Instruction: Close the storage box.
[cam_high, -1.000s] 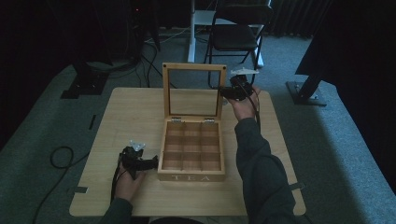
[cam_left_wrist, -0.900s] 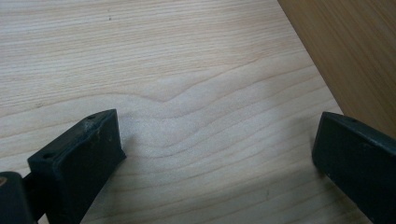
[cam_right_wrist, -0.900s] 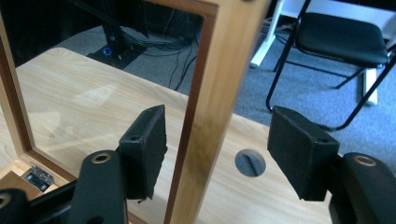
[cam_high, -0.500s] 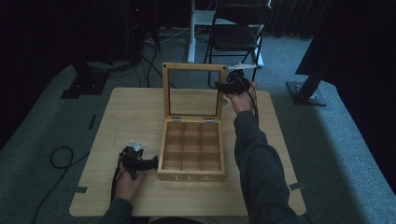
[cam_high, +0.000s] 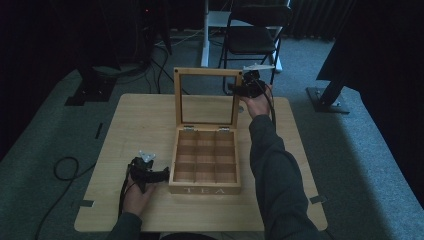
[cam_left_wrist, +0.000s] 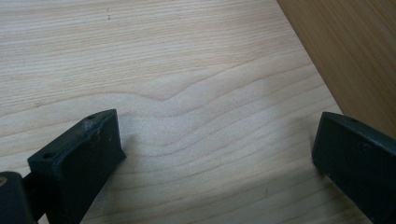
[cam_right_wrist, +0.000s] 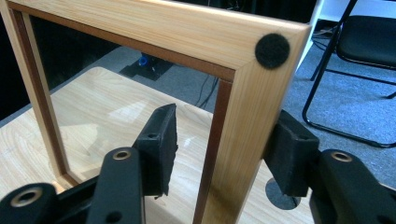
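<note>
The upright glass-paned wooden lid (cam_right_wrist: 247, 116) of the 9-compartment tea box (cam_high: 205, 165) is straddled, not yet clamped, by the right gripper (cam_right_wrist: 219, 144), and should be lowered slowly.

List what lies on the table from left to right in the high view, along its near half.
Left gripper → tea box → the person's right sleeve.

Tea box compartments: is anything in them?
No. In the high view every compartment of the tea box shows bare wood.
</note>
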